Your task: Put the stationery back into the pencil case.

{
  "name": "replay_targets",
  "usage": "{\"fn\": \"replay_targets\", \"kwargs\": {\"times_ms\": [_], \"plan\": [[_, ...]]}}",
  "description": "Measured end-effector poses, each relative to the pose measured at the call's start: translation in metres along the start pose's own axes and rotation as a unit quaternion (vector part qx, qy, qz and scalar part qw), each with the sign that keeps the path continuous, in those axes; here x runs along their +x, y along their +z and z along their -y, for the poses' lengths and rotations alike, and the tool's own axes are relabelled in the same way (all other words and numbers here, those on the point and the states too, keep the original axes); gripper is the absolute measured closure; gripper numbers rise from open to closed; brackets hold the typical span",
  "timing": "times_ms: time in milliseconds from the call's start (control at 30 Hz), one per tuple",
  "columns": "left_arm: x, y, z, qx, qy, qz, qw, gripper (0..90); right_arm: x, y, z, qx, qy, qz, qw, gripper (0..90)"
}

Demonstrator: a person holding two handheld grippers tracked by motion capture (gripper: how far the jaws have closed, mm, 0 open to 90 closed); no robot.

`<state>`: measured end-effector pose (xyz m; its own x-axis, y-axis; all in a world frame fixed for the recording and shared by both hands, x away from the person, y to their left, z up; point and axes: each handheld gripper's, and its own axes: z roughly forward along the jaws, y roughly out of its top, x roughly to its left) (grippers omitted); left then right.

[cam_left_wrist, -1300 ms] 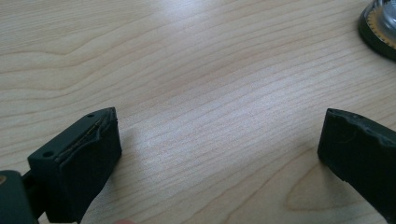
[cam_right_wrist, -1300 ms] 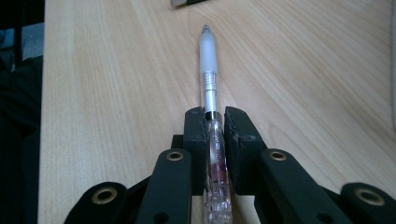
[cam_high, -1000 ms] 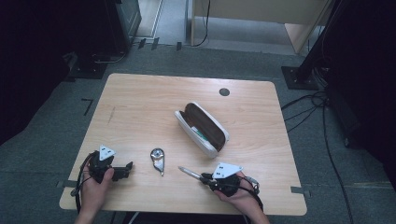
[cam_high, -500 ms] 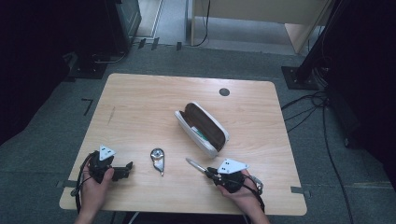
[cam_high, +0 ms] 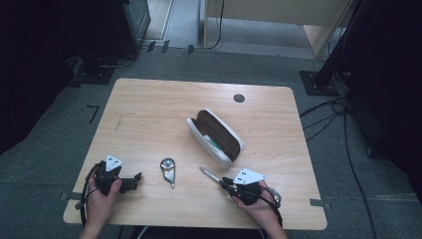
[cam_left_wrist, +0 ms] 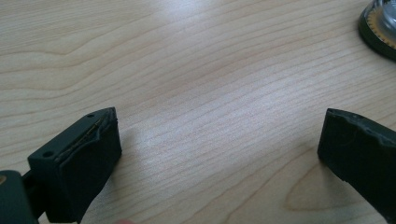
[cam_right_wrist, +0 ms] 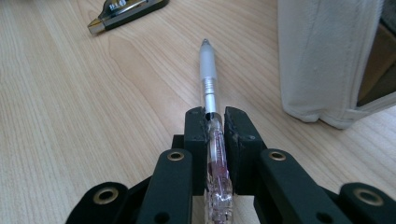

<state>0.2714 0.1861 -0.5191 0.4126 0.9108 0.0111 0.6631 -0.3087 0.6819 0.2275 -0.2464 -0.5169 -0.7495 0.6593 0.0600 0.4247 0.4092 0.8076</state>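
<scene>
Swung toward the open case (cam_high: 215, 138), the right tool (cam_right_wrist: 215, 122) grips the pen (cam_right_wrist: 208, 70); left tool (cam_left_wrist: 219, 140) gapes.

A wide stretch of bare table (cam_high: 149, 109) lies open behind and to the left of the open case (cam_high: 215, 137), which sits slanted near the middle. In front of the case, the right gripper (cam_high: 225, 181) clamps a pen (cam_high: 209, 174) whose tip points toward the gap between the case and a small metal gadget (cam_high: 168, 169). The case's white wall (cam_right_wrist: 327, 56) rises just beside the pen. Left of the gadget, the left gripper (cam_high: 135, 179) rests with jaws spread over bare wood.
</scene>
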Motion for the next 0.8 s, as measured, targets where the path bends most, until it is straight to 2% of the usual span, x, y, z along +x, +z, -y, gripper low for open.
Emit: {"fn": "replay_targets", "kwargs": {"times_ms": [433, 800], "plan": [[0.0, 0.0, 0.0, 0.0, 0.0, 0.0, 1.0, 0.0, 0.003, -0.01, -0.013, -0.021, 0.008, 0.001, 0.9997, 80.3], [0.0, 0.0, 0.0, 0.0, 0.0, 0.0, 1.0, 0.0, 0.005, -0.019, -0.028, -0.037, 0.004, 0.005, 0.9993, 80.3]]}}
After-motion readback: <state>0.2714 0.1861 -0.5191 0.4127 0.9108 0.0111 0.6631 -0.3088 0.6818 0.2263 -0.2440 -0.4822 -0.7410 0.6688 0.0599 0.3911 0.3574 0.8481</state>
